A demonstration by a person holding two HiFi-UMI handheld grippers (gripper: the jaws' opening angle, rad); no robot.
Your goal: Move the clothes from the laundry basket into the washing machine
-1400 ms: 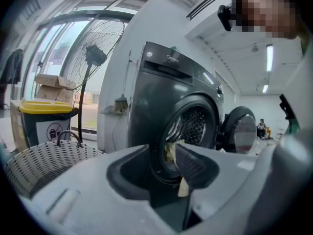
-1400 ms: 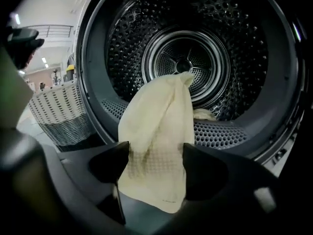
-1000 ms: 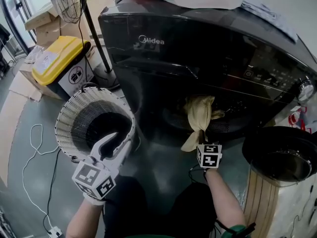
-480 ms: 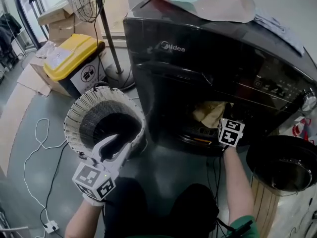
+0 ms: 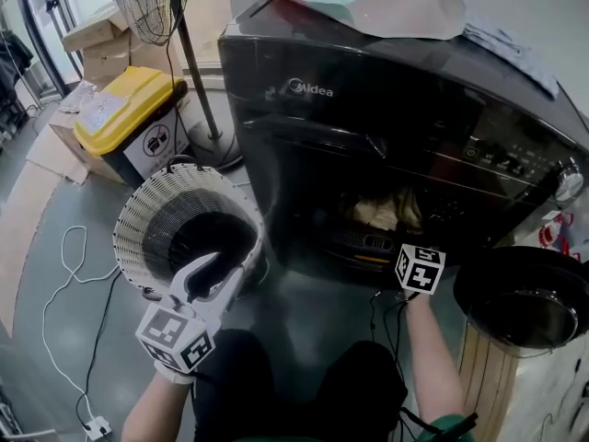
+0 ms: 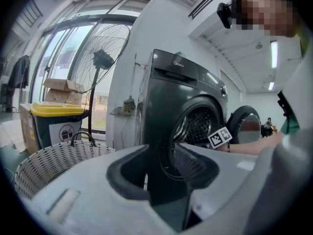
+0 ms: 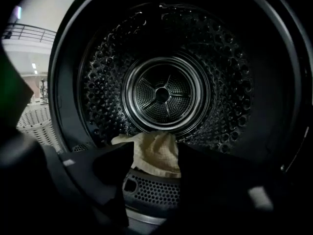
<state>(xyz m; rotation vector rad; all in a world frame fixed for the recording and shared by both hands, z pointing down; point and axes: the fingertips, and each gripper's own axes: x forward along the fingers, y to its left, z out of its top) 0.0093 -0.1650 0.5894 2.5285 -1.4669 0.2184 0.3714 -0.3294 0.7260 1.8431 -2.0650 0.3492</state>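
A cream cloth [image 7: 153,152] lies on the front lip inside the black washing machine's drum [image 7: 164,94]; the head view shows the cloth [image 5: 379,212] in the dark opening. My right gripper [image 7: 155,166] is just outside the drum, its jaws opening. The cloth lies beyond the tips and no pad presses on it. Its marker cube [image 5: 419,268] hangs below the opening. My left gripper [image 5: 225,267] hovers open over the white woven laundry basket [image 5: 138,224], nothing between its jaws. No clothes show in the basket's dark inside.
The washer's round door [image 5: 525,297] stands swung open at the right. Behind the basket are a yellow-lidded bin [image 5: 129,109], cardboard boxes and a standing fan's pole [image 5: 195,81]. A white cable [image 5: 64,274] trails over the grey floor at the left.
The cream cloth hung down from the drum's lip in my shut right gripper; the gripper rose to the opening, opened, and the cloth now lies inside. The left gripper stayed put.
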